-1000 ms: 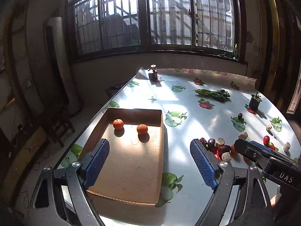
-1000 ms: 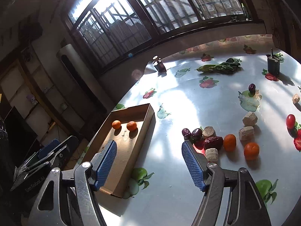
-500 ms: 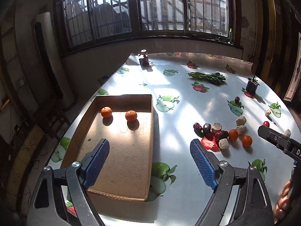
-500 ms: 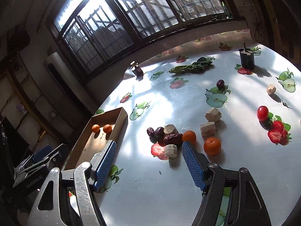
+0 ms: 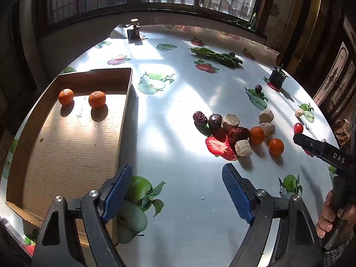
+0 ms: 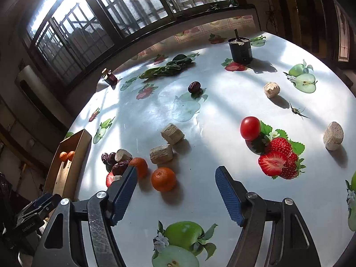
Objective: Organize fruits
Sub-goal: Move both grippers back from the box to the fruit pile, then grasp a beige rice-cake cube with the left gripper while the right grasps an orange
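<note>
Two small orange mandarins (image 5: pixel 96 99) lie in the brown cardboard tray (image 5: pixel 66 146); two more (image 6: pixel 163 179), at twelve o'clock of the empty, apart right tool (image 6: pixel 175 191), remain on the counter (image 6: pixel 200 200); left tool (image 5: pixel 175 191), closing somewhat, gapes empty.

Cardboard box (image 6: pixel 66 166) mostly behind left gripper (image 6: pixel 33 213)

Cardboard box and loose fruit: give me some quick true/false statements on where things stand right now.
1. The cardboard box holds two oranges. True.
2. The right claw is clamped on an orange. False: it is open and empty, the nearest loose orange lying on the table just ahead of it.
3. Two oranges lie loose on the table. True.
4. The red cherry tomato is in the box. False: it sits on the table beside a printed strawberry.
5. The left claw holds a date. False: it is open and empty.
</note>
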`<action>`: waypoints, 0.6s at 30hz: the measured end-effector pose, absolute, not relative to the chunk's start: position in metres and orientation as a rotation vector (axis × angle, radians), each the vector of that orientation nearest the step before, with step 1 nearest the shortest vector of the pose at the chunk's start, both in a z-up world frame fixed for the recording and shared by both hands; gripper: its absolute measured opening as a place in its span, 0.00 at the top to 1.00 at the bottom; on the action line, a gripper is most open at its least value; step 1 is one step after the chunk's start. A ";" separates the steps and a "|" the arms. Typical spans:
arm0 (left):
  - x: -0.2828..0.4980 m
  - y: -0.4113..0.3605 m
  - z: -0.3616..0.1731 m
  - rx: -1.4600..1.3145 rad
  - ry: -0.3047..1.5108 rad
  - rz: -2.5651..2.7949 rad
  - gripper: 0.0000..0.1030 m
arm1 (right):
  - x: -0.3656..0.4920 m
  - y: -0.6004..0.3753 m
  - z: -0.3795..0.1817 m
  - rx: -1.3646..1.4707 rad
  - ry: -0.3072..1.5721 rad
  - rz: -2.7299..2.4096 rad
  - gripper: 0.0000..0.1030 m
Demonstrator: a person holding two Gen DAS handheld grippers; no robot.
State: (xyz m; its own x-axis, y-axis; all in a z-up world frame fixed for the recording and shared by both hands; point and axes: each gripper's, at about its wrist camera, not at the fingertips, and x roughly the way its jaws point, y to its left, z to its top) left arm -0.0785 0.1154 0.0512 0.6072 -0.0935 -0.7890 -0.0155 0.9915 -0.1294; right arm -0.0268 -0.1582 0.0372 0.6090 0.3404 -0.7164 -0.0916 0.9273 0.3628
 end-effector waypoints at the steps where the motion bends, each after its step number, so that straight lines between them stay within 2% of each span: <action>1: -0.075 0.110 0.048 -0.120 0.931 -0.054 0.42 | -0.023 -0.152 0.034 0.276 0.896 0.259 0.30; 2: -0.071 0.106 0.046 -0.118 0.942 -0.063 0.50 | -0.020 -0.145 0.029 0.250 0.909 0.268 0.38; 7: -0.061 0.097 0.036 -0.135 0.969 -0.081 0.50 | -0.010 -0.126 0.012 0.183 0.952 0.295 0.48; 15: -0.039 0.078 0.023 -0.175 1.018 -0.137 0.50 | -0.002 -0.115 0.006 0.163 0.948 0.315 0.51; 16: -0.038 0.075 0.023 -0.172 1.016 -0.145 0.50 | -0.002 -0.116 0.006 0.158 0.949 0.300 0.64; 18: -0.035 0.065 0.026 -0.160 1.001 -0.168 0.50 | -0.002 -0.122 0.005 0.195 0.950 0.307 0.66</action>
